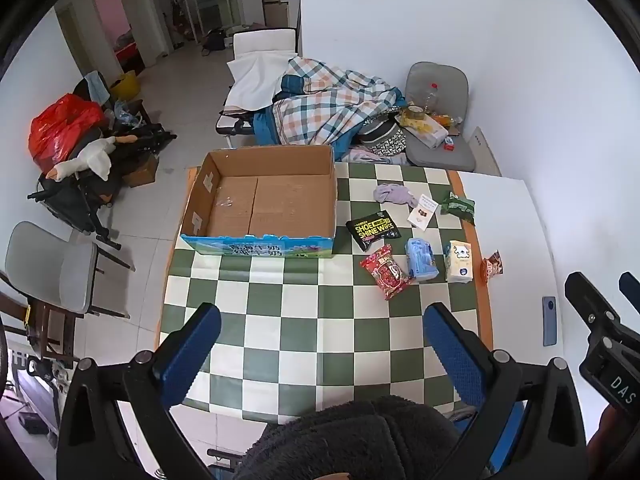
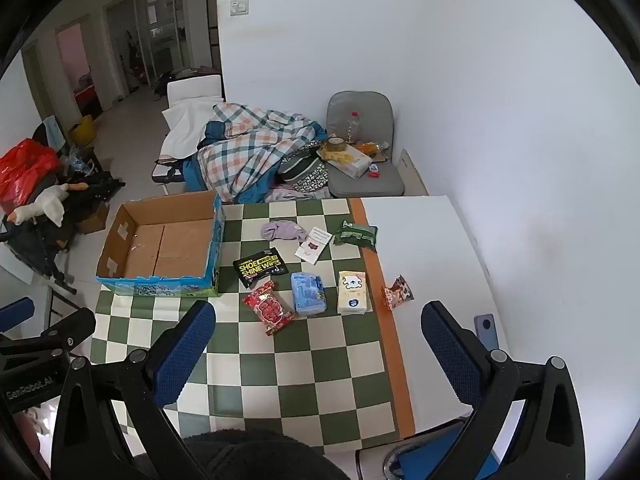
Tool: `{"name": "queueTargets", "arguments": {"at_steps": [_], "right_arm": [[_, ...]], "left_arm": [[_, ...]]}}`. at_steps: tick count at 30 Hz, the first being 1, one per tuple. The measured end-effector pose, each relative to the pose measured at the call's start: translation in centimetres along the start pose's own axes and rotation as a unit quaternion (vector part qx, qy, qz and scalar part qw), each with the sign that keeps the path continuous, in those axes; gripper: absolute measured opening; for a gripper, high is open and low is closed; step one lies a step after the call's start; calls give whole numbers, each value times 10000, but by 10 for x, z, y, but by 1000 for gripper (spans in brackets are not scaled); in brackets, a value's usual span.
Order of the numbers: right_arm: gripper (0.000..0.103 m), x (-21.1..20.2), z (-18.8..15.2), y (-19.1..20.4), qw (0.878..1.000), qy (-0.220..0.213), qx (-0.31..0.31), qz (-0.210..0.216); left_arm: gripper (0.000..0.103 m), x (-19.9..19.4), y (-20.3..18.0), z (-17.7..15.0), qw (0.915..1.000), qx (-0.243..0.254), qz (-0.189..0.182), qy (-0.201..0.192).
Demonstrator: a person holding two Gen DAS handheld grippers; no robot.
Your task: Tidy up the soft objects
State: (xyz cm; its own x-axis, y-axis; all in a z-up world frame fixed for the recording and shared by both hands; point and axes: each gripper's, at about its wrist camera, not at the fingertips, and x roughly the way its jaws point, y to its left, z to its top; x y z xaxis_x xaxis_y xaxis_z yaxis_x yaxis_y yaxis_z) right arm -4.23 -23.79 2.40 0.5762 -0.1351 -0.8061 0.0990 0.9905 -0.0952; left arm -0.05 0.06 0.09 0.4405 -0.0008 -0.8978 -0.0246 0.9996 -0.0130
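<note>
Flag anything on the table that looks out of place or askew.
The phone on the bare white table is no soft object. The small red packet lies off the checked cloth, apart from the rest. The red snack bag sits askew. The box holds nothing.

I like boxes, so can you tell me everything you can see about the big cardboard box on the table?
The cardboard box is a wide, shallow, open-topped tray of brown corrugated card. Its inside looks empty, with two bottom flaps meeting along a seam and pale tape patches on its left inner wall. Its outside is printed blue and green with white lettering, and the front top edge looks roughly torn. It sits flat and upright on the far left part of the checkered tablecloth, its left side at the table's edge. Nothing touches it; the black wipes packet lies just right of it.
</note>
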Motion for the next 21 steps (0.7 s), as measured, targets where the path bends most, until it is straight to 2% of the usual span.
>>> {"name": "queueTargets", "arguments": {"at_steps": [1, 7, 8, 21], "right_arm": [[103, -1, -1, 0, 10000, -75, 31, 39], [103, 3, 2, -1, 9999, 92, 6, 83], [103, 3, 2, 2, 9999, 79, -48, 46], [103, 1, -1, 2, 10000, 32, -51, 27]], "left_arm": [[103, 2, 1, 1, 9999, -3, -51, 133], [103, 4, 4, 8, 9999, 14, -51, 154], [103, 2, -3, 3, 10000, 2, -4, 46], [103, 1, -3, 0, 10000, -19, -72, 41]]}}
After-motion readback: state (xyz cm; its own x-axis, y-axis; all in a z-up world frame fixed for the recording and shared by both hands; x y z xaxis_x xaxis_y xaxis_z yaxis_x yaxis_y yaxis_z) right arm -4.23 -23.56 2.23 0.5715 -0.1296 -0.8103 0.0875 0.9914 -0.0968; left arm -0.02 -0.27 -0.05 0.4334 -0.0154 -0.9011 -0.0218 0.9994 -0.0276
